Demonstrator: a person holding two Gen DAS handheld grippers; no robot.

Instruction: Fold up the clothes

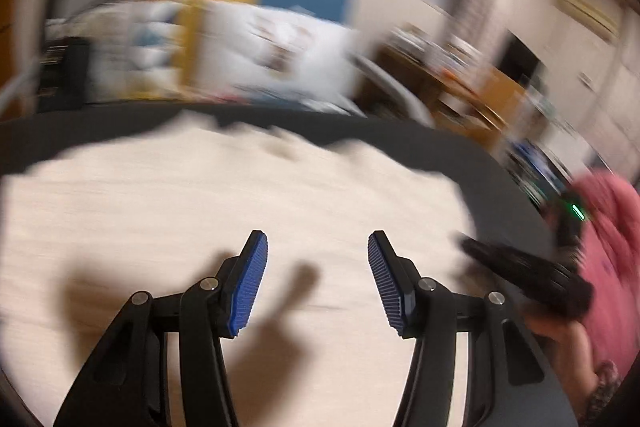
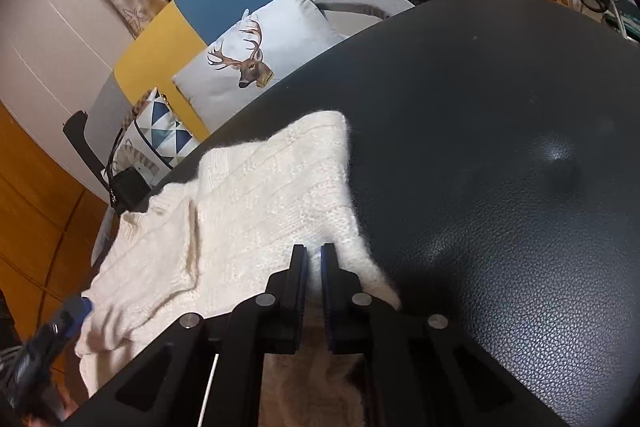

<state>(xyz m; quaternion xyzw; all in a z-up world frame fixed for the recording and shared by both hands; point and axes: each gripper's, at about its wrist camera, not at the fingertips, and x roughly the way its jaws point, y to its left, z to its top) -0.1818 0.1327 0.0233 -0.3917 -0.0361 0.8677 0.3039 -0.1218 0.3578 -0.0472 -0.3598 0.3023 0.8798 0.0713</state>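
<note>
- Cream knit sweater (image 2: 256, 195) lies spread on the dark leather-look tabletop (image 2: 500, 155), ahead of my right gripper (image 2: 315, 255) and reaching off to its left; one layer is already turned over on top.
- Right gripper: jaws nearly together, clamped on the sweater's near edge; a thin fold of knit shows between the pads.
- Left gripper (image 1: 318, 247): jaws apart, nothing between them, hovering over the sweater (image 1: 224, 195), which fills the view below and ahead. That view is badly smeared.
- My sleeve (image 1: 608, 227), pink, shows far right of the left gripper.
- Judgement: the next fold is being set up from the right-hand edge.
- Risk: the pinch is shallow on loose, fuzzy knit, so a quick pull could slip it free.
- Risk: only one side is held; lifting now would drag and skew the sweater.
- Risk: the far edge lies close to the table rim; a tug could slide it off.
</note>
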